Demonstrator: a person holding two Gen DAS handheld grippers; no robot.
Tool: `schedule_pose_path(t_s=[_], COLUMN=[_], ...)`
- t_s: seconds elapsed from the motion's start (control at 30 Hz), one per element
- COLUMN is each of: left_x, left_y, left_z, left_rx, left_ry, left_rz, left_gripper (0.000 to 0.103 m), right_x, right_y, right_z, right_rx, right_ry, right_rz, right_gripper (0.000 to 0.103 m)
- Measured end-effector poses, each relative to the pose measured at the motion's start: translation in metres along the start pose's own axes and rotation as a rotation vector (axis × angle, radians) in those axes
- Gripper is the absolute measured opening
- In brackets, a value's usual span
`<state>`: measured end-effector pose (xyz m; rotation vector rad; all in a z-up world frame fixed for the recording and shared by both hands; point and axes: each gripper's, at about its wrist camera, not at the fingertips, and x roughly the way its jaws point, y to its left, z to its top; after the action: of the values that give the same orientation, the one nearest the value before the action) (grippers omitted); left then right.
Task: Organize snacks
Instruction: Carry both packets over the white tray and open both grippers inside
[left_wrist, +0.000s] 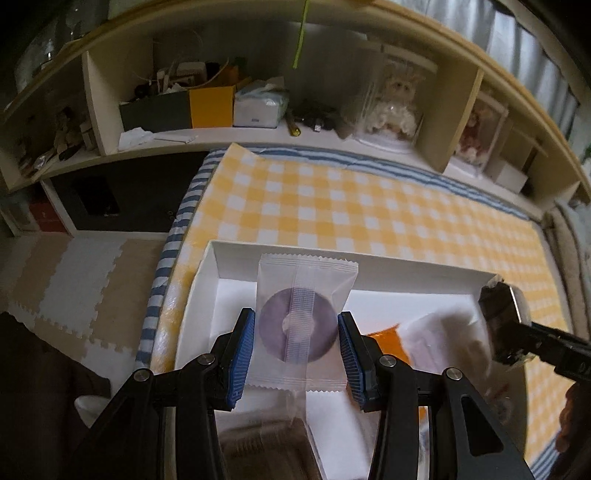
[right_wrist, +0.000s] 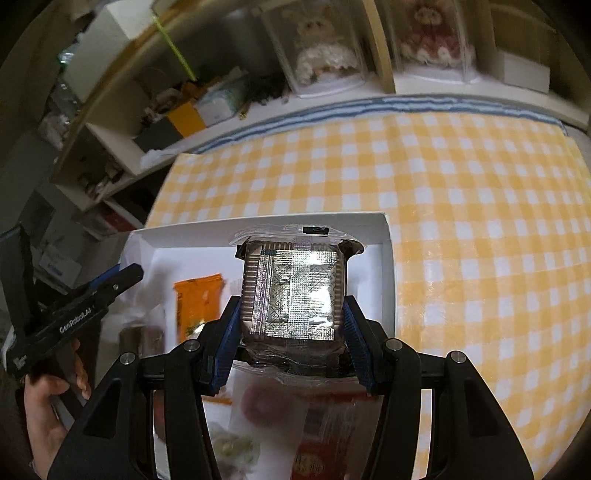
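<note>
the left gripper (left_wrist: 295, 332) is gripping a clear packet with a purple round snack (left_wrist: 299, 325) by its sides, over the white box (left_wrist: 406, 273) on the checked surface (left_wrist: 369, 206). the right gripper (right_wrist: 293, 314) is clamping a foil-wrapped square biscuit (right_wrist: 291, 291) above the box's far right corner. each packet should probably be lowered flat into bare box floor, clear of the orange packet (right_wrist: 197, 299), before either gripper is loosening.
</note>
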<state>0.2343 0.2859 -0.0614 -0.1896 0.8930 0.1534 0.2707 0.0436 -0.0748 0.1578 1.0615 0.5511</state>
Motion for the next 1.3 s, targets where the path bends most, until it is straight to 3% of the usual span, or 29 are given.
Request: schedule_pose_path(t_s=[0.13, 0.23, 0.3, 0.47, 0.57, 1.3], left_x=[0.026, 0.038, 0.040, 0.036, 0.028, -0.053], left_y=[-0.004, -0.004, -0.007, -0.011, -0.014, -0.026], left_z=[0.007, 0.006, 0.003, -0.001, -0.002, -0.016], left_rx=[0.008, 0.004, 0.018, 0.021, 0.028, -0.031], left_ry=[0.010, 0.036, 0.042, 0.056, 0.050, 0.008], left_rz=[0.038, 0.054, 0.051, 0.034, 0.037, -0.013], left_gripper=[0.049, 0.084, 0.087, 0.103, 0.103, 0.103], right_x=[0.013, 0.011, 0.008, 0.003, -0.003, -0.056], right_y=[-0.006, -0.008, -0.006, -0.001, -0.001, 0.012], right_z=[0.008, 0.011, 0.010, 0.003, -0.003, -0.016], right_rx=[0.017, 0.015, 0.002, -0.041, -0.042, -0.075], right_ry=[0.004, -0.025, -0.040, -0.033, -0.046, -0.096], right_rz=[-0.021, -0.008, 0.000, -0.010, -0.011, -0.052], right_gripper=[0.055, 0.068, 0.086, 0.092, 0.103, 0.103])
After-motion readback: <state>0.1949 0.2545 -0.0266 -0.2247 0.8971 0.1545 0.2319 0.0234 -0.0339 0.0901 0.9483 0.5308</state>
